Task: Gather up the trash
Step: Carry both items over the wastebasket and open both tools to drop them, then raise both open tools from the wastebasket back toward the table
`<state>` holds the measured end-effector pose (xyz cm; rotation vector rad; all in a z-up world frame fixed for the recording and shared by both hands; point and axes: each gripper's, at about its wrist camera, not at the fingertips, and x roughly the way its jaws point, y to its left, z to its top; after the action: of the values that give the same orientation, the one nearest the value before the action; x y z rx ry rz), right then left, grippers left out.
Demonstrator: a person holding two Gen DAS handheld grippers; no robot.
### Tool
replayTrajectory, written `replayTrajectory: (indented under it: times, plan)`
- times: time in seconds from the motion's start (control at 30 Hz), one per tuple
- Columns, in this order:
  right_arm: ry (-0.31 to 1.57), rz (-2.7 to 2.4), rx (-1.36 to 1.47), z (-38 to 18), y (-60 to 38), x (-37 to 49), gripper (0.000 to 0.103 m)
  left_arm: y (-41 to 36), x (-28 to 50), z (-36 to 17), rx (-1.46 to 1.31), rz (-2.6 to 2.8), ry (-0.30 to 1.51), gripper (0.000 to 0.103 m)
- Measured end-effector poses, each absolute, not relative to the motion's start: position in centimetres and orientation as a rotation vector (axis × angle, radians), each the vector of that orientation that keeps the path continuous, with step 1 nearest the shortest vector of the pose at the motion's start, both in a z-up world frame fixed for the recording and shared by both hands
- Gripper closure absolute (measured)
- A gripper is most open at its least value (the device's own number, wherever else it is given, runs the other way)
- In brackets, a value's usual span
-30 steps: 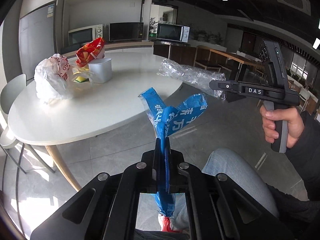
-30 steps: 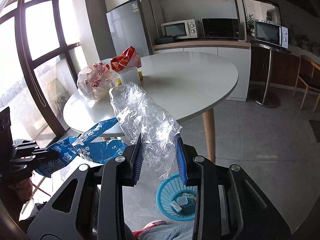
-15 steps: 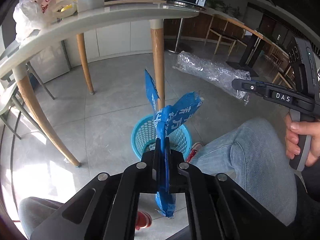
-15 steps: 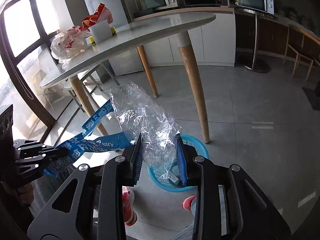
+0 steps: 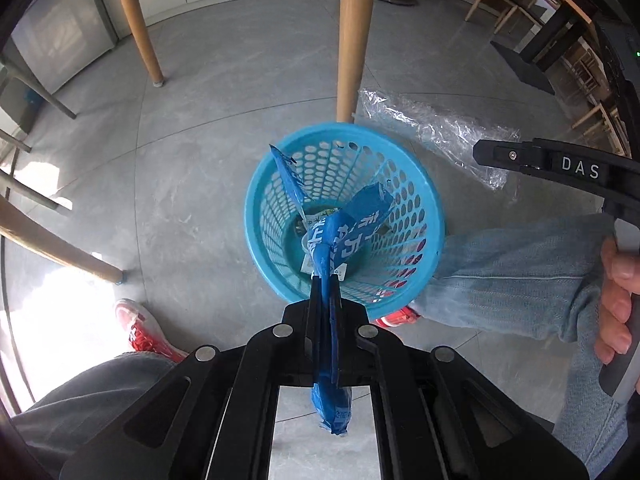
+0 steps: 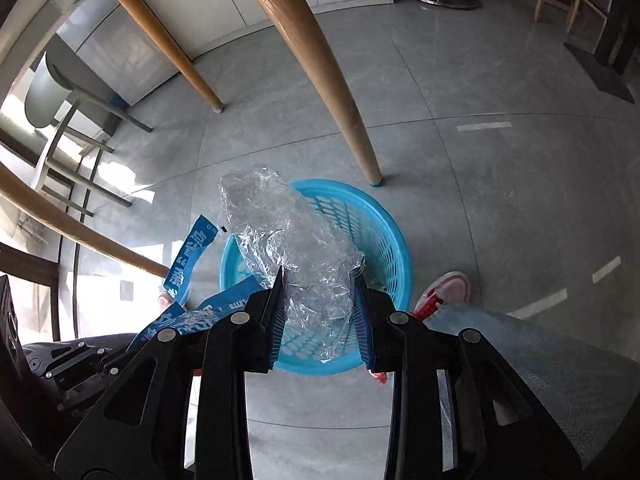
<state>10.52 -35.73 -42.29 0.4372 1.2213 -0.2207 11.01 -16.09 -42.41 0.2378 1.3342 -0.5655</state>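
Clamping a blue wrapper (image 5: 352, 228) and clear plastic (image 6: 296, 248), both hand-held grippers hang over the blue basket (image 5: 256, 184) holding scraps.

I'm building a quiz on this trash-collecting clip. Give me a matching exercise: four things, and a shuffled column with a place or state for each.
Things:
1. blue wrapper
2. clear plastic film
3. blue basket
4. red shoe

Place or state:
A. on the floor beside a wooden table leg
B. pinched in the left gripper
C. on a foot
D. clamped in the right gripper

Pairs: 1-B, 2-D, 3-A, 4-C
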Motion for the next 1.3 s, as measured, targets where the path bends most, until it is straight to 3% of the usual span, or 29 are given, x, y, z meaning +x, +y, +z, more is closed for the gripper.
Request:
replayTrajectory:
  times: [0.23,0.43,0.47,0.57,0.7,0.83,0.9,0.97,1.07,1.17,1.3]
  plan:
    - [1.425,-0.25,0.463,-50.8,-35.6,13.7,0.075,-17.5,13.9,-50.2,0.219,-0.594,1.467,0.101]
    - [1.471,-0.244,0.484,-52.3,-35.4,14.3,0.072,-17.9,15.1,-51.7,0.223,-0.565,1.515,0.1]
    - [1.469,-0.252,0.489,-52.3,-35.7,14.3,0.069,-18.1,15.3,-51.7,0.222,-0.563,1.526,0.097]
    - [1.458,-0.254,0.53,-51.9,-36.0,14.1,0.065,-17.9,15.5,-51.2,0.221,-0.53,1.527,0.051]
    - [1.429,-0.229,0.562,-50.5,-36.1,13.5,0.057,-17.6,15.2,-49.4,0.252,-0.499,1.501,0.05]
    - [1.32,-0.238,0.579,-46.1,-36.7,11.9,0.048,-16.9,14.3,-46.0,0.242,-0.5,1.462,0.042]
    - [1.221,-0.263,0.581,-42.6,-37.1,10.5,0.034,-16.7,13.3,-43.9,0.251,-0.532,1.432,0.022]
    - [1.109,-0.278,0.591,-38.8,-37.7,8.8,0.021,-16.8,11.8,-41.6,0.303,-0.58,1.385,0.022]
    - [0.956,-0.252,0.592,-33.4,-38.1,6.0,0.013,-16.7,9.2,-38.2,0.366,-0.636,1.322,0.022]
    - [0.822,-0.263,0.536,-28.4,-38.2,3.2,0.011,-16.3,6.2,-34.0,0.392,-0.724,1.245,0.012]
    - [0.656,-0.215,0.498,-22.5,-38.4,-0.1,0.009,-15.2,1.9,-27.4,0.403,-0.812,1.099,0.006]
